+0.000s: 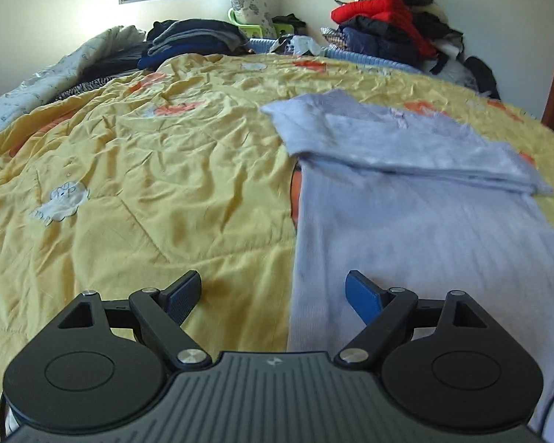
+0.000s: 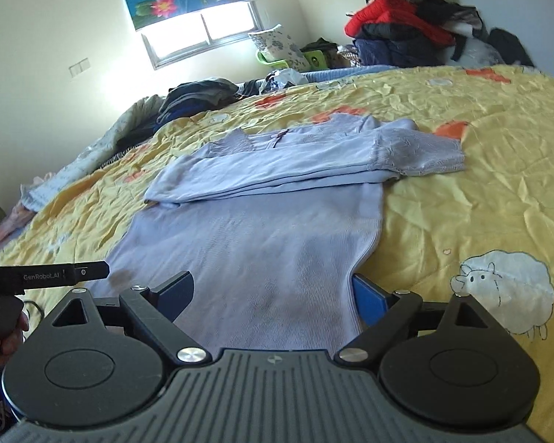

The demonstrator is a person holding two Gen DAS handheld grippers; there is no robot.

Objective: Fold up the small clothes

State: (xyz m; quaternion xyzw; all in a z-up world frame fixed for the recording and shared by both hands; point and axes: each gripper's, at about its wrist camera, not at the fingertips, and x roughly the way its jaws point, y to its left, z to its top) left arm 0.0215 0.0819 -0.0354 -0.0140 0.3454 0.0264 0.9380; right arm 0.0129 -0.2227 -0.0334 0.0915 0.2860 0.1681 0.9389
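A pale lavender long-sleeved top [image 1: 406, 221] lies flat on the yellow quilt [image 1: 147, 170], its sleeves folded across the chest. My left gripper [image 1: 273, 291] is open and empty, low over the top's left hem edge. In the right wrist view the top [image 2: 262, 236] lies straight ahead. My right gripper [image 2: 273, 291] is open, its fingers astride the top's hem at its right corner, holding nothing. The left gripper's body [image 2: 44, 277] shows at the left edge there.
Folded dark clothes [image 1: 192, 40] are stacked at the bed's far left. A heap of red and dark jackets [image 1: 395, 26] stands at the far right. A floral pillow [image 1: 251, 11] sits below the window. A sheep patch [image 2: 506, 288] marks the quilt by my right gripper.
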